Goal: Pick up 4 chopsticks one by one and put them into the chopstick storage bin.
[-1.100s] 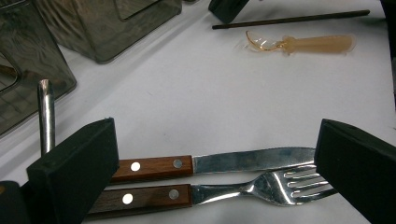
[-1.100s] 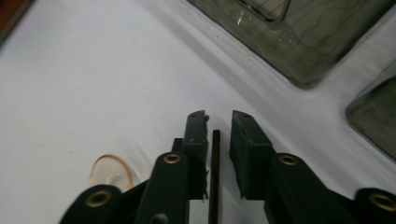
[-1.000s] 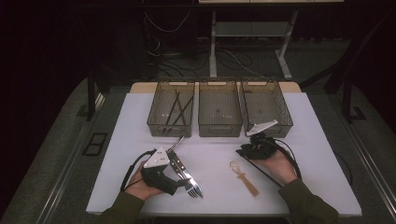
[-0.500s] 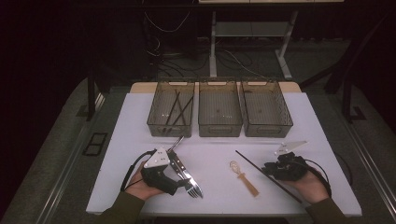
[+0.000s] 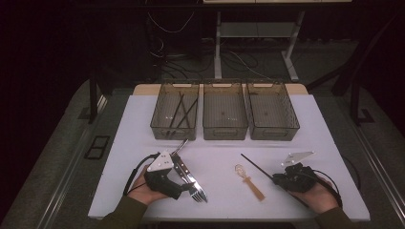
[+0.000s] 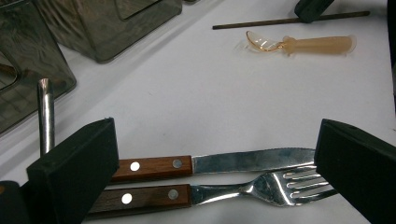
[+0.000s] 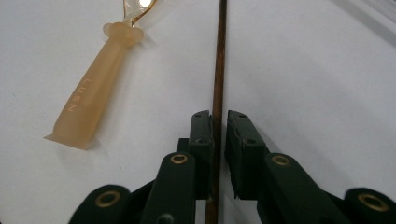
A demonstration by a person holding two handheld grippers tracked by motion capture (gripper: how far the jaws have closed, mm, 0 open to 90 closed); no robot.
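**A:** Chopstick [image 7: 218, 65] is sitting right between the right gripper [image 7: 218, 135] jaws, which have just been closing in on it. They're nearly together around the stick, with a sliver of gap on one side, so it's hard to call it a firm pinch. It lies flat on the white table [image 5: 329, 129], with its far tip pointing up toward the bins.

**B:** Anything crowding it?

**A:** Just beside the chopstick there's a tan-handled little spoon [image 7: 91, 102], not touching, running roughly parallel. Nothing lies across the stick itself.

**B:** And further out from the chopstick?

**A:** Well off to the spoon's far side, the left gripper [image 6: 215, 158] rests with jaws spread wide, straddling a wood-handled knife [image 6: 210, 163] and fork [image 6: 224, 193] without squeezing either. A metal handle [image 6: 45, 114] pokes up by its jaw. Beyond the chopstick's tip stand three clear bins in a row; the left bin [image 5: 162, 125] holds more dark sticks, while the middle bin [image 5: 224, 131] and right bin [image 5: 286, 129] look bare.
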